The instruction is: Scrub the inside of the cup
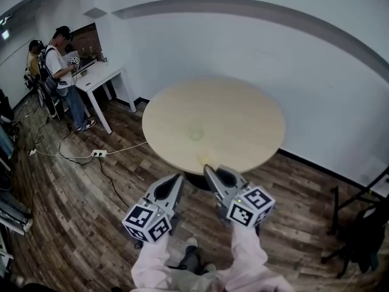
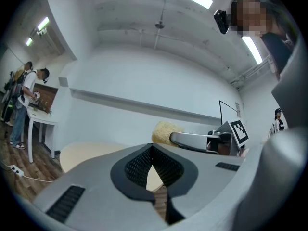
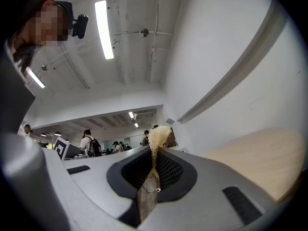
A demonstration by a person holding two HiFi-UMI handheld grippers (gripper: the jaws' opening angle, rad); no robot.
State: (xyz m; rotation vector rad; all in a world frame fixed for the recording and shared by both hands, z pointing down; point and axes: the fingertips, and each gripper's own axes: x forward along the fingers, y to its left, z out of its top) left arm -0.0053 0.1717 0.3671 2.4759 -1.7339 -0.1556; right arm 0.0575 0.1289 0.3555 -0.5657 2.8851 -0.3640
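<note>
Two grippers sat side by side at the near edge of a round table (image 1: pixel 243 111), both pointing roughly level out over it.

Left gripper (image 1: pixel 179 177): jaws were together with the tips meeting. Nothing was between them.

Right gripper (image 1: pixel 206 168): jaws were clamped on a scrubber (image 1: pixel 203 159). Its flat brown handle was pinched between the pads, and its pale yellow, fibrous head stuck out past the tips. In the left gripper view this head showed just to the right of the left gripper's tips and a little beyond them. The two grippers were near each other but not touching.

Cup (image 1: pixel 196 132): only a faint, clear shape in the head view. It stood on the table ahead of both grippers' tips, apart from the scrubber head and touched by neither gripper. Neither gripper view showed it plainly.
</note>
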